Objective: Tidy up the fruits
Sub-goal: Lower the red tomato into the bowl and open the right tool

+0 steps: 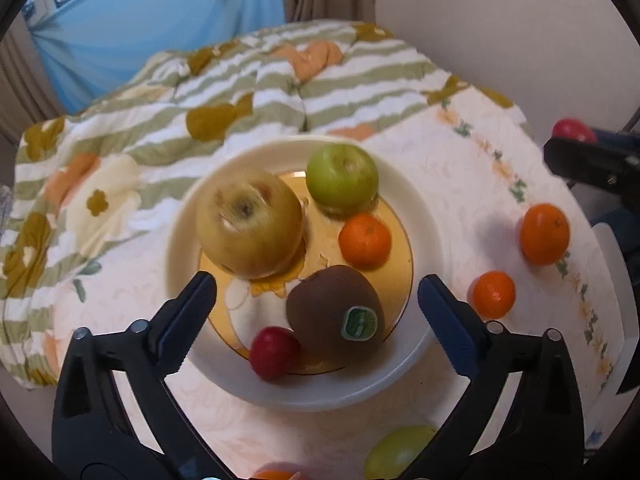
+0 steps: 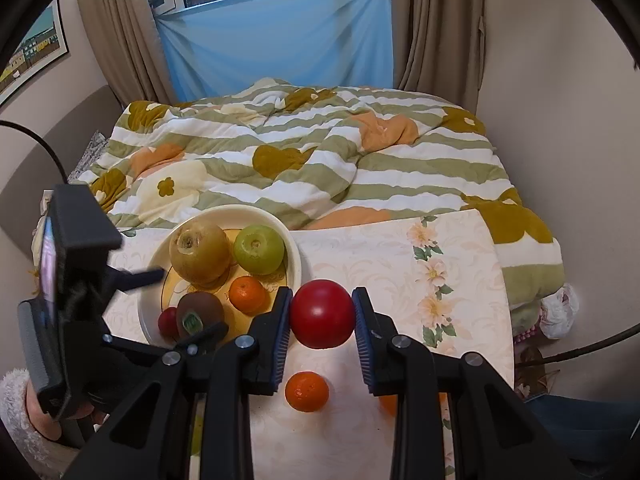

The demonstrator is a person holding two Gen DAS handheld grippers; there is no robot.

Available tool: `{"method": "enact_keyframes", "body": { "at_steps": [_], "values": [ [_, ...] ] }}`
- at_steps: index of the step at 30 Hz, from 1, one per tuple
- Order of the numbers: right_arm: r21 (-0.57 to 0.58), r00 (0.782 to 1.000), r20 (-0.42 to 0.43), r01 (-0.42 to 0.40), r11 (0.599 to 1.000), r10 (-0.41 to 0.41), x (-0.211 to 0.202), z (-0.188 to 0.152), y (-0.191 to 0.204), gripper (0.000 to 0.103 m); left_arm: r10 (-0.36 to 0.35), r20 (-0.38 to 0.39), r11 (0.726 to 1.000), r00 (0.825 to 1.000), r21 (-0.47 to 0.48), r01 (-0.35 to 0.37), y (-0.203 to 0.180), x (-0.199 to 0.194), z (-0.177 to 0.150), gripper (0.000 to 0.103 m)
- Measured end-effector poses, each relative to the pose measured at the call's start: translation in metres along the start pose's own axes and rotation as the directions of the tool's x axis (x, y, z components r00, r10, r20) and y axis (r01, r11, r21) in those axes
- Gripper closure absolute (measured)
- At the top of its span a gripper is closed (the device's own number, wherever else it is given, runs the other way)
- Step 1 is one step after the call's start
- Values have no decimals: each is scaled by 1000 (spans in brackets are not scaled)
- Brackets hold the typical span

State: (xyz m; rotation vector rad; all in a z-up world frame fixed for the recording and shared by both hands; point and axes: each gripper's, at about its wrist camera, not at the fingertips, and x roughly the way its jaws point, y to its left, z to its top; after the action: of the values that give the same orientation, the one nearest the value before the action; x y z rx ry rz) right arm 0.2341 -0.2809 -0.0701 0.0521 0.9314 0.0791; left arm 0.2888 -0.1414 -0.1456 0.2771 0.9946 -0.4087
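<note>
A white bowl [image 1: 424, 216] with a yellow inside stands on the flowered cloth. It holds a big yellow apple [image 1: 250, 224], a green apple [image 1: 342, 178], a mandarin [image 1: 364, 240], a stickered kiwi [image 1: 334, 312] and a small red fruit [image 1: 274, 352]. Above the bowl's near side my left gripper [image 1: 316, 282] is open, its fingers apart from all the fruit; the yellow apple looks blurred. To the right of the bowl, my right gripper [image 2: 322, 294] is shut on a round red fruit [image 2: 322, 314], lifted off the cloth.
Loose on the cloth right of the bowl lie an orange [image 1: 544, 234] and a mandarin [image 1: 493, 294]. A green fruit [image 1: 396, 452] shows at the near edge. A rumpled striped blanket [image 2: 304, 168] covers the bed behind. A fuzzy sleeve [image 2: 16, 412] is at lower left.
</note>
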Motion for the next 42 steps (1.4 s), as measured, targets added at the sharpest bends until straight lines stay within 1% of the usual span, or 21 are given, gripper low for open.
{"method": "enact_keyframes", "body": {
  "at_steps": [3,7,9,12,17,20,23,24,32,35,39,42],
  "values": [
    [3,1000,8,-4,1000,4,-5,0,-4,75,9,-2,1000,1000,-14,-9,4,-9,-1,0],
    [-5,1000,15,-11,1000,11,-9,2,-4,75,9,1,998,1000,-68,-9,17,-27,-8,0],
    [-7,1000,13,-24,1000,24,-10,3,-3,75,20,6,995,1000,-100,-20,25,-38,-13,0],
    [-16,998,6,-57,998,57,-9,5,1,75,59,13,987,998,-153,-56,41,-55,-20,0],
    [-44,992,-15,-122,992,122,-1,3,14,75,131,12,961,991,-248,-124,72,-81,-35,0],
    [-61,988,-29,-154,986,152,7,0,22,75,151,12,943,988,-300,-140,89,-95,-47,0],
    [-69,976,-32,-219,973,217,20,-7,29,75,158,18,931,987,-335,-143,99,-103,-59,0],
    [-72,973,-40,-228,971,225,25,-9,31,75,166,13,926,986,-346,-151,102,-105,-64,0],
    [-129,963,-80,-268,955,259,57,-21,46,75,182,-18,903,983,-392,-174,112,-105,-91,0],
    [-164,965,-81,-261,951,250,64,-22,51,75,183,-28,898,983,-402,-179,114,-103,-99,0],
    [-199,972,-77,-232,952,221,69,-23,53,75,200,-12,891,980,-414,-187,114,-106,-104,0],
    [-203,972,-84,-232,951,219,73,-25,53,75,200,-14,887,980,-423,-187,114,-106,-108,0]
  ]
}}
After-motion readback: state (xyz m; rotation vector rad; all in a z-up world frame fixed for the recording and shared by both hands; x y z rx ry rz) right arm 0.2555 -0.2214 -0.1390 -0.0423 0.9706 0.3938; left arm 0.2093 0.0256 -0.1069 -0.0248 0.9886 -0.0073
